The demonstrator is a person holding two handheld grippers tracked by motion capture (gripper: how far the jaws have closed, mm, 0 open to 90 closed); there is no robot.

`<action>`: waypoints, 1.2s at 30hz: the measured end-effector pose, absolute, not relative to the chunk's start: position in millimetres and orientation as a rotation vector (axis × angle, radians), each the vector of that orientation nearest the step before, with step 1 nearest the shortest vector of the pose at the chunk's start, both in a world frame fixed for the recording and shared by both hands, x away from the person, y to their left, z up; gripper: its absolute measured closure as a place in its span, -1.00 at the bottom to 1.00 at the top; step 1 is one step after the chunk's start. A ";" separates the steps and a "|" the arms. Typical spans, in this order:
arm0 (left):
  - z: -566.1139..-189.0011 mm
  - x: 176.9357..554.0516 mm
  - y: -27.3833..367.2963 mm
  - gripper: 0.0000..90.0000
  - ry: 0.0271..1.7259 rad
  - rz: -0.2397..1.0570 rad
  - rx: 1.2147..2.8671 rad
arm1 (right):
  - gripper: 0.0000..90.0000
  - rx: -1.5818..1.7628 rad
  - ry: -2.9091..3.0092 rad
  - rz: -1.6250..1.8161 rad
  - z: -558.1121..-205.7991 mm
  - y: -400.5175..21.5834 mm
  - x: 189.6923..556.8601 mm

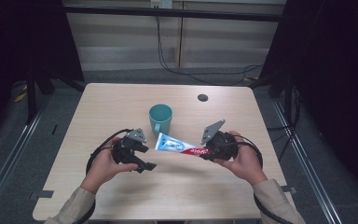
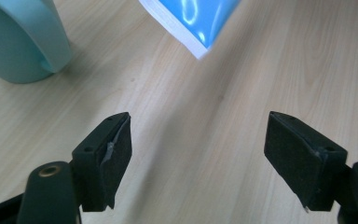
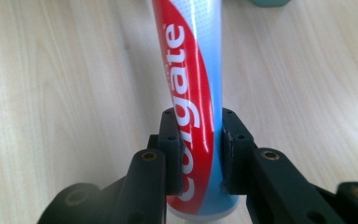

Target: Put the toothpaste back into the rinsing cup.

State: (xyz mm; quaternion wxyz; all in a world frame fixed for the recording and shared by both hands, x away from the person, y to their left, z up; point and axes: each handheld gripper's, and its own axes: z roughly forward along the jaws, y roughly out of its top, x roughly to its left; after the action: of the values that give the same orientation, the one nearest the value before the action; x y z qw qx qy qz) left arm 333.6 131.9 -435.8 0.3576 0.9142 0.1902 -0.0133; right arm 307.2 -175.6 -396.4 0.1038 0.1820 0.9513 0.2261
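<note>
the toothpaste tube (image 1: 179,147) is clamped near its cap end by the right gripper (image 1: 210,151), both pads pressed against its sides, and is held just in front of the teal mug (image 1: 161,117), its flat end toward the mug's handle. the left gripper (image 1: 142,163) is held in front of the mug on its left, jaws apart with nothing between them.
</note>
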 end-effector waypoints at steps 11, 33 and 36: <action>-439.3 331.7 121.7 -0.41 0.528 -0.093 2.208 | 0.64 0.586 2.745 0.767 -392.9 -167.9 307.6; -429.9 338.3 107.4 -0.40 0.595 -0.128 2.033 | 0.63 0.613 2.709 0.886 -394.0 -148.2 312.5; -427.0 339.4 110.9 -0.34 0.608 -0.129 2.011 | 0.63 0.610 2.707 0.903 -395.3 -145.0 313.6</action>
State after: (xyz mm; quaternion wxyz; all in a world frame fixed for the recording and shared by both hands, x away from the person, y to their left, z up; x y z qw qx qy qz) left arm 339.4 110.9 -427.0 0.4956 0.8298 0.2511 -0.0532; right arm 313.6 -145.0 -395.3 0.1116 0.2077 0.9219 0.3074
